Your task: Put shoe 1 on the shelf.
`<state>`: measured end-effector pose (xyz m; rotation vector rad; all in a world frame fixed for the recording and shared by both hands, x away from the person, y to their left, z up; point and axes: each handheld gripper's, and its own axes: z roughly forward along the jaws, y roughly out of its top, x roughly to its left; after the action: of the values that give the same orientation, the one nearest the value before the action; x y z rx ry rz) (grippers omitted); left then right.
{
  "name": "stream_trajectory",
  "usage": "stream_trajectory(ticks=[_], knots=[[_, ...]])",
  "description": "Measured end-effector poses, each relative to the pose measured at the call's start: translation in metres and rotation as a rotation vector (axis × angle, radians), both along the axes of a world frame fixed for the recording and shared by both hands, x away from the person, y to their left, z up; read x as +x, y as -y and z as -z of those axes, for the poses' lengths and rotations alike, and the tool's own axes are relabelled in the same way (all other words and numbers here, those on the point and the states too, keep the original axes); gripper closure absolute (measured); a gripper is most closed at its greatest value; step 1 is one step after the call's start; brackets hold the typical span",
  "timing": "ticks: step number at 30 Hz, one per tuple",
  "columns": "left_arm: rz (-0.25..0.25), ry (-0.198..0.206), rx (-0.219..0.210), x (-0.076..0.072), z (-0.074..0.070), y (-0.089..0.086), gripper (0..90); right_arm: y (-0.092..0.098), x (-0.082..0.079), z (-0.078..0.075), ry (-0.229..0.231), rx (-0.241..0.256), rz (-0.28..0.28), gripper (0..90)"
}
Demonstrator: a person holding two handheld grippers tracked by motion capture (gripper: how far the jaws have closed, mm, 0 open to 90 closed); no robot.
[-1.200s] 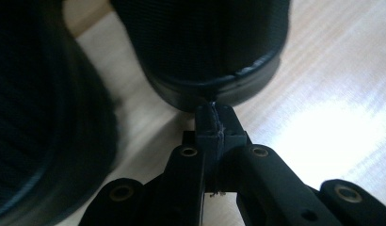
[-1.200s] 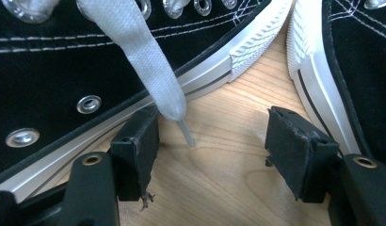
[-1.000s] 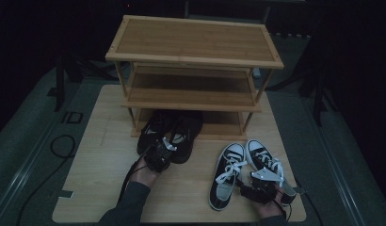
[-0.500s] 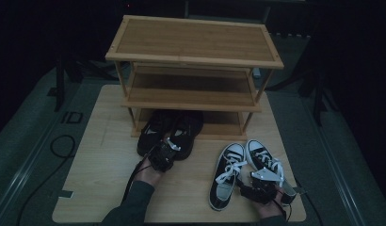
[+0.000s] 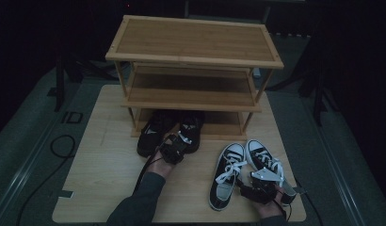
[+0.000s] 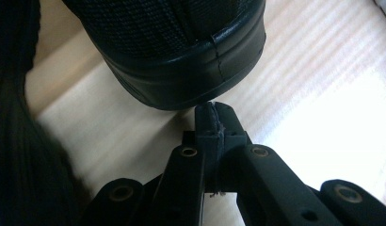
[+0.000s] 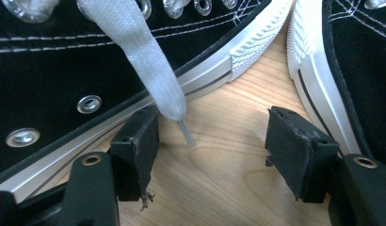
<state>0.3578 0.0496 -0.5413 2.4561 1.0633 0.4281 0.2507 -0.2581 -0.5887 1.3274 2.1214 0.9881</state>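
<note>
Dim room, dark surroundings; a pale wooden worktop [image 5: 101, 188] is set on grey floor, with cables seen at the left edge.

Left gripper [image 6: 213, 123]: jaws are pressed together, nothing held between them. The tips are seen just short of the rounded rubber end of a black shoe [image 6: 181, 52]; whether they touch it cannot be told. In the high view the left gripper [image 5: 174, 149] is placed at the near end of the black pair [image 5: 168, 129], whose far ends are tucked under the bottom shelf of a three-tier wooden shoe rack [image 5: 193, 44]. A dark sleeve [image 5: 139, 202] is seen entering from the bottom edge.

Right gripper [image 7: 214, 155]: jaws are spread wide, bare wood between them, nothing gripped. A white lace [image 7: 139, 61] is draped down beside the left jaw, its clear tip resting on the wood inside the gap. The white-striped sole of one black-and-white sneaker [image 7: 64, 70] is met at the left jaw; the second sneaker [image 7: 356, 61] lies by the right jaw.

In the high view the right gripper [image 5: 262, 187] is held low at the near right of the worktop, between the heels of the sneaker pair [image 5: 238, 169], which lies in front of the rack, toes towards it, well apart from the black pair.
</note>
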Motion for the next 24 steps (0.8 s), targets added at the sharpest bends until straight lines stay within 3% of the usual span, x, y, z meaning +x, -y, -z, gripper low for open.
stream_trajectory(ticks=[7,15,20,24], knots=[[-0.014,0.003,0.001,0.013,-0.001,0.008,90.0,0.0,0.0,0.0,0.0,0.0,0.0,35.0],[-0.053,0.017,-0.021,0.028,-0.004,0.012,90.0,0.0,0.0,0.0,0.0,0.0,0.0,35.0],[-0.08,0.013,-0.059,0.032,-0.002,0.01,90.0,0.0,0.0,0.0,0.0,0.0,0.0,35.0],[-0.089,0.009,-0.059,0.036,-0.002,0.009,90.0,0.0,0.0,0.0,0.0,-0.001,-0.001,35.0]])
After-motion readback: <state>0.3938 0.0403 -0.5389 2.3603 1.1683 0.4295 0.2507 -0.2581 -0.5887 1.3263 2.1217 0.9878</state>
